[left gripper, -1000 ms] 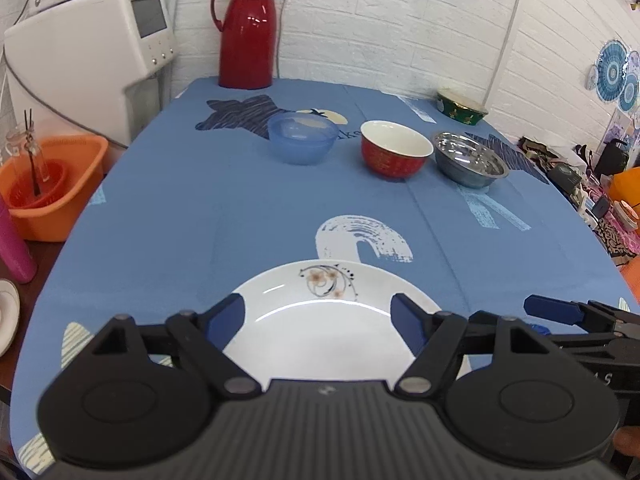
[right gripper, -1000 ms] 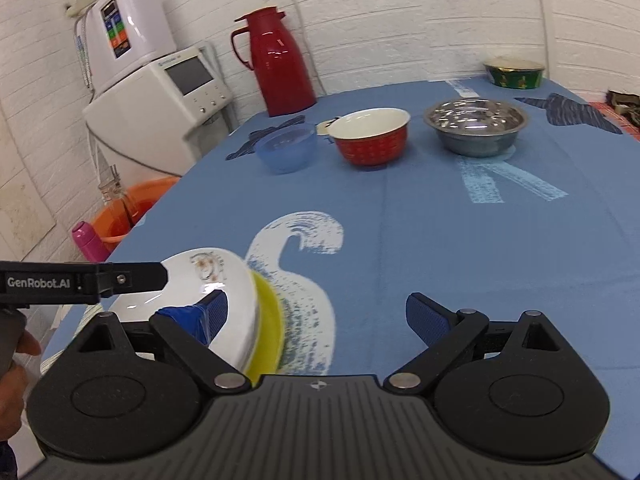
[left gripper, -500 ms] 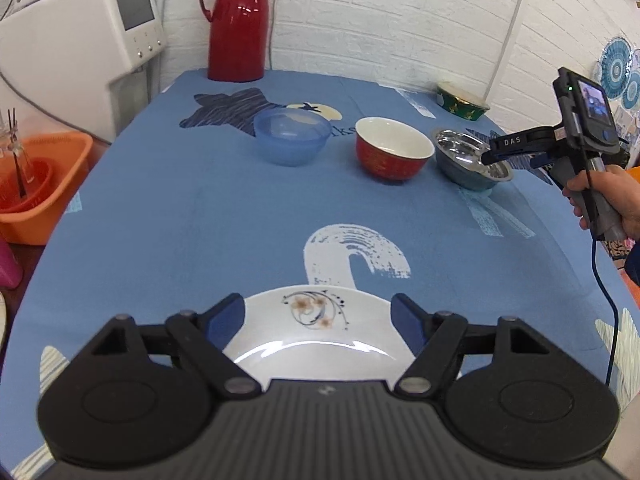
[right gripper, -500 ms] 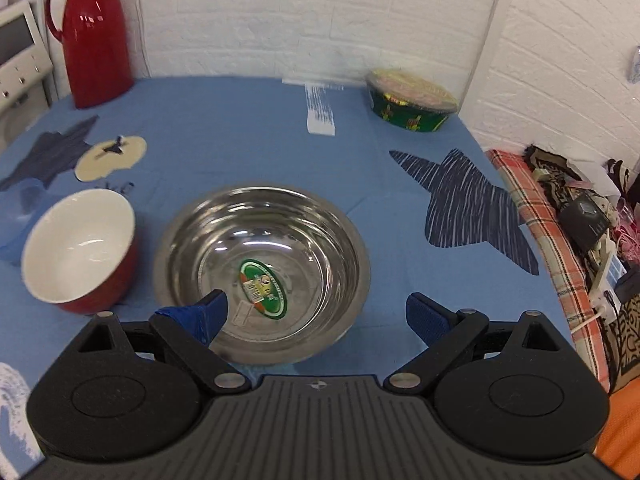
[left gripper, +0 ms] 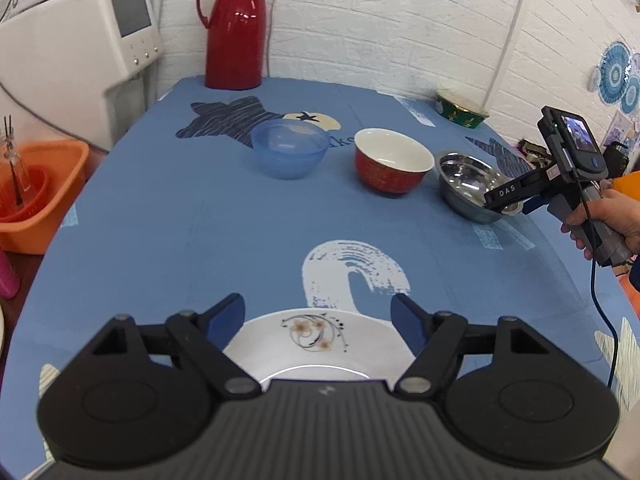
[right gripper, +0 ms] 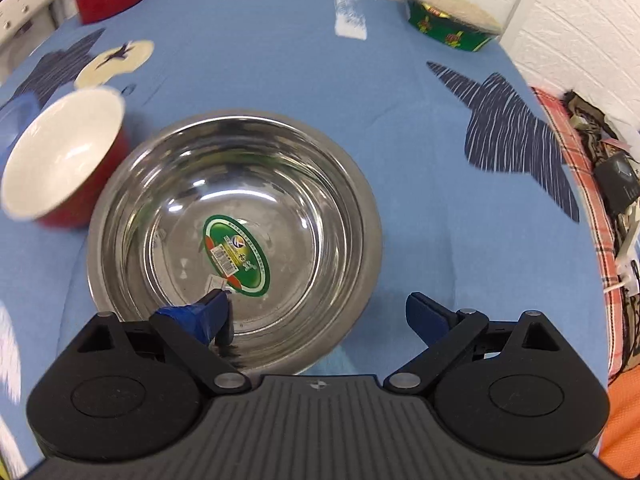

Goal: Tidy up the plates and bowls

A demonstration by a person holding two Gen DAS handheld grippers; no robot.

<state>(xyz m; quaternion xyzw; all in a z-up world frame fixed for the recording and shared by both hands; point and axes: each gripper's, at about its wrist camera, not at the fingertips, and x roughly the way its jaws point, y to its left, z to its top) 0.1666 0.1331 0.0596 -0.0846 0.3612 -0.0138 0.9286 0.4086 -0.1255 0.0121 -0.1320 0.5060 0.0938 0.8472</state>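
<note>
Stands near the far right part of the blue-covered bench (left gripper: pixel 240 216), this steel bowl (right gripper: pixel 236 240), just beside the red bowl (right gripper: pixel 64 160), maybe touching it; cannot tell from either view. Carries a green oval sticker (right gripper: pixel 236 256) in the bottom. Farther to the left along the same row sits the blue plastic bowl (left gripper: pixel 289 153).

Hovers at the near rim of the steel bowl, the right gripper (right gripper: pixel 316 316), with fingers spread wide and holding nothing. Reaches over the inside of the bowl with the left blue pad; hangs outside the rim, over the cloth, with the right one. Straddles therefore the near wall, not yet closed on it.

Probably light and stiff, this bowl, thin metal with smooth polished wall, so likely slippery between the pads. Best taken at the rim, one finger inside and one outside, closed firmly because the sloped wall may slide out upward. No danger of breaking, but may ring or tip against the red bowl, which looks ceramic and more fragile.

Waits low over the white plate (left gripper: pixel 316 348) at the near edge of the bench, the left gripper (left gripper: pixel 318 316), fingers also released, pads on both sides above the plate and gripping nothing. Seems hard and brittle, the plate, with a flower print; needs a gentle pinch at the edge.
</note>
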